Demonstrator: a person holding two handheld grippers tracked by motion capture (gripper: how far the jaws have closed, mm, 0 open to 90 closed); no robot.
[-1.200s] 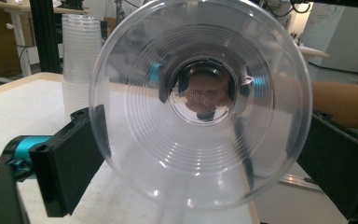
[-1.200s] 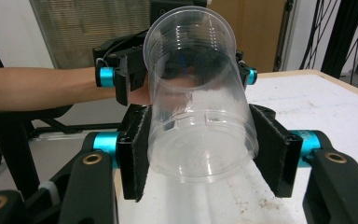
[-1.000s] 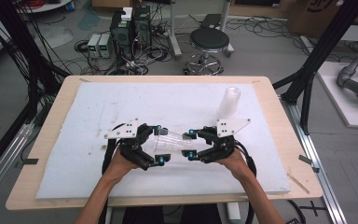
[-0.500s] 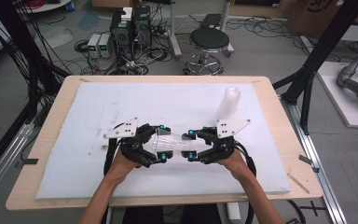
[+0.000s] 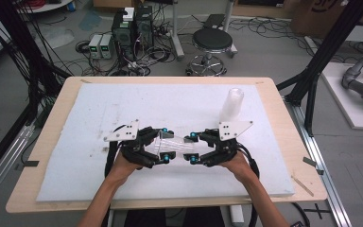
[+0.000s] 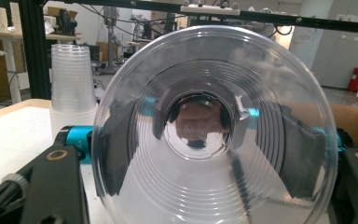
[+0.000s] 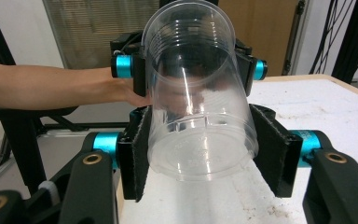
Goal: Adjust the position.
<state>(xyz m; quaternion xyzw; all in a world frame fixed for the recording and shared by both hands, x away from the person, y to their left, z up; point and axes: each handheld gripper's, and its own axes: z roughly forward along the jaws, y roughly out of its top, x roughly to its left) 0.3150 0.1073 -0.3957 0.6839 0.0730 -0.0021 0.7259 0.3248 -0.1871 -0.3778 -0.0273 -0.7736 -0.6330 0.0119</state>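
Observation:
A clear plastic cup (image 5: 176, 144) lies on its side just above the white mat, held between two grippers that face each other. My left gripper (image 5: 165, 144) is shut on the rim end; in the left gripper view the cup's open mouth (image 6: 214, 135) faces the camera. My right gripper (image 5: 192, 147) is shut on the base end. In the right gripper view its black pads (image 7: 137, 149) press both sides of the cup (image 7: 198, 107) near the bottom, and the other gripper's jaws clamp the far rim.
A tall stack of clear cups (image 5: 231, 104) stands upright on the white foam mat (image 5: 123, 104) at the back right, also seen as a stack (image 6: 72, 88) in the left gripper view. Black frame posts flank the wooden table (image 5: 283, 123). A stool and electronics sit on the floor beyond.

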